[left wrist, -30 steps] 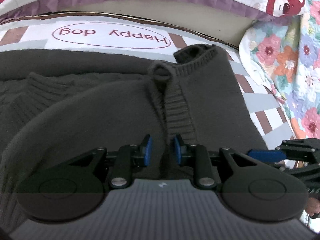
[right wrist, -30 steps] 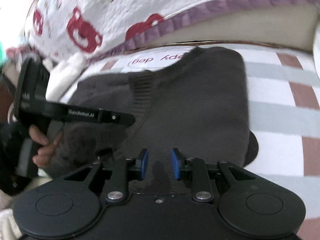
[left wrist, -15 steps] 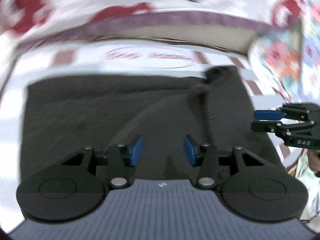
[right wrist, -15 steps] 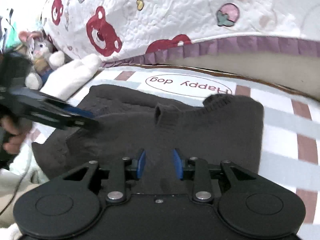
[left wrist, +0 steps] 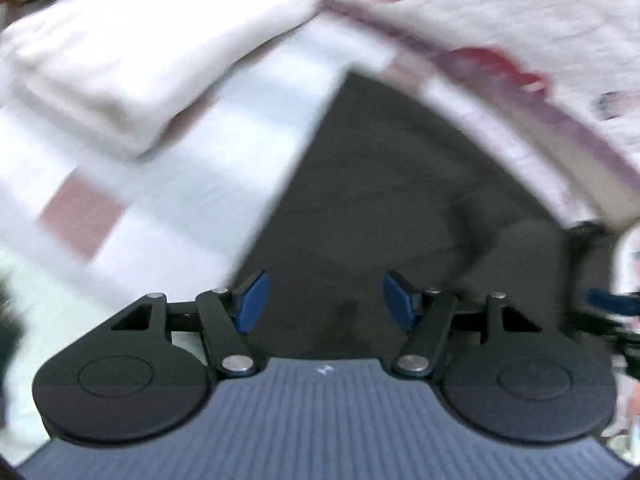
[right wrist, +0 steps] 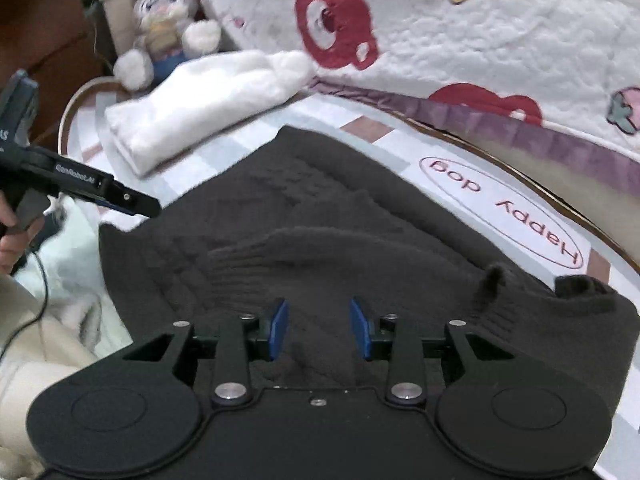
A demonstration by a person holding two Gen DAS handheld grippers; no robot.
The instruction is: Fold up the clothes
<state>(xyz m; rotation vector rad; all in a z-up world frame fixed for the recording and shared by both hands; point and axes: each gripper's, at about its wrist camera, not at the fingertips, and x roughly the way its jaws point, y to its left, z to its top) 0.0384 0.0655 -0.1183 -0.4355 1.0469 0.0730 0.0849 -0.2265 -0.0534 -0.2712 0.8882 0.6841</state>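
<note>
While the left wrist view is smeared with blur, we can make out our left gripper [left wrist: 324, 300] with its jaws spread wide and nothing between the blue pads [left wrist: 252, 302], hovering over the near part of the dark grey knitted sweater [left wrist: 400, 184]. In the right wrist view our right gripper [right wrist: 319, 329] also has its jaws apart, somewhat narrower, with the knit visible in the gap but not pinched. The sweater [right wrist: 340, 240] lies spread on the bed, on a sheet [right wrist: 400, 148] with grey and brownish-pink checks and a pink oval that reads "Happy dog" [right wrist: 504, 212], just beyond the sweater's far edge. Part of the sweater is laid over the body, a ribbed edge running across its middle, and at the right a ribbed end [right wrist: 580, 286] stands up a little from the surface. Our left gripper [right wrist: 120, 198] shows in this view as a long black arm at the left, its tip above the sweater's left edge, with fingers of our left hand [right wrist: 12, 236] on its handle. Beyond the sweater, a folded white fluffy garment [right wrist: 200, 108] lies on the sheet, apart from it. A plush rabbit [right wrist: 160, 28] sits behind that garment, and a white quilt with red bear prints [right wrist: 440, 32] and a purple border rises along the far side.
</note>
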